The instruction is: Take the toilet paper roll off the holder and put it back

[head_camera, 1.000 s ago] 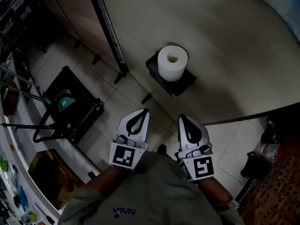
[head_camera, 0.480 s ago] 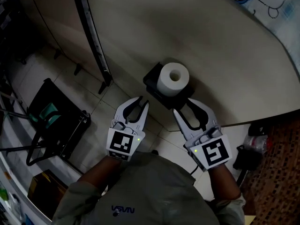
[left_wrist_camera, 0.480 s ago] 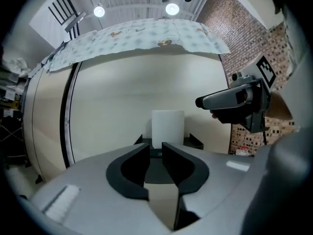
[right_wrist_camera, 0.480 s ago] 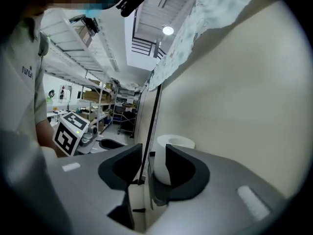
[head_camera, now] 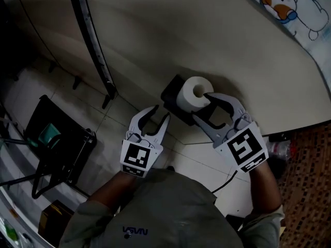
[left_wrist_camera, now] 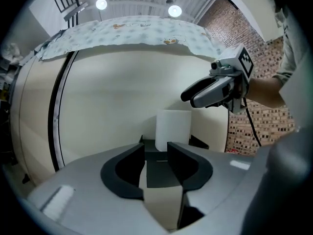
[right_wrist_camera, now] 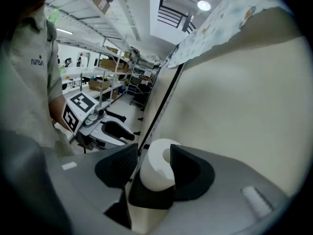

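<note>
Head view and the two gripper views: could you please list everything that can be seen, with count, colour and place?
toilet paper roll: one, white, upright on the holder
holder: one, black, against the curved wall
curved wall: one, beige, behind the roll
strip: one, black, running down the wall at the left
cloth: one, pale with cartoon print, over the top of the wall
cart: one, black, on the tiled floor at the left
shelves: several, white, far behind the left claw
left claw: one, grey and black, short of the holder, jaws opening, nothing between them
right claw: one, grey and black, jaws opening around the roll, not gripping it
shirt: one, grey-green, bottom of the head view
</note>
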Demonstrator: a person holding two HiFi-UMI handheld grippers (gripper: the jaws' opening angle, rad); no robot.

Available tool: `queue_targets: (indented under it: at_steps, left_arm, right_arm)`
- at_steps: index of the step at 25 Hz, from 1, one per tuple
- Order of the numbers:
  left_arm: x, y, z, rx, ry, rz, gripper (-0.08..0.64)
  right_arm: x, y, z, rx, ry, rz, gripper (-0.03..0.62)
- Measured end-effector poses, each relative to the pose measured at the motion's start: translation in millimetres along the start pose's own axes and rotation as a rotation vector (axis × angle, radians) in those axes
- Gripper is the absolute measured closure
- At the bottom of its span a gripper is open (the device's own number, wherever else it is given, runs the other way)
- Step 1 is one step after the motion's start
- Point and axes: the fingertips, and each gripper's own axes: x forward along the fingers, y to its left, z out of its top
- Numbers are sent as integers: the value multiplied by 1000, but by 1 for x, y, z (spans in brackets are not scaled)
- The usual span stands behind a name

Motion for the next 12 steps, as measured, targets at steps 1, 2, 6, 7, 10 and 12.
queue_targets:
  at_steps: [1,2,6,7,10,12]
  left_arm:
    - [1,2,0,-1,3,-9,440]
    - [1,3,-1,-2,7,-19,439]
    - [0,3,-6,-4,11,-56,439]
    - [1,3,-8,-3,10,-59,439]
    - [5,5,-10,-13,7,-49,439]
    - [6,4,-11,-30,6,-32,439]
  right_arm:
    - [4,-1,0,-24,29,11,393]
    - [8,-1,0,-44,56,20,393]
    - [19,2,-5,-122,168,73,387]
    - [21,2,-6,-147,196,89,384]
    - [25,1,-11,-234,257,116,383]
    - [25,2,-16,-286,293,141,389]
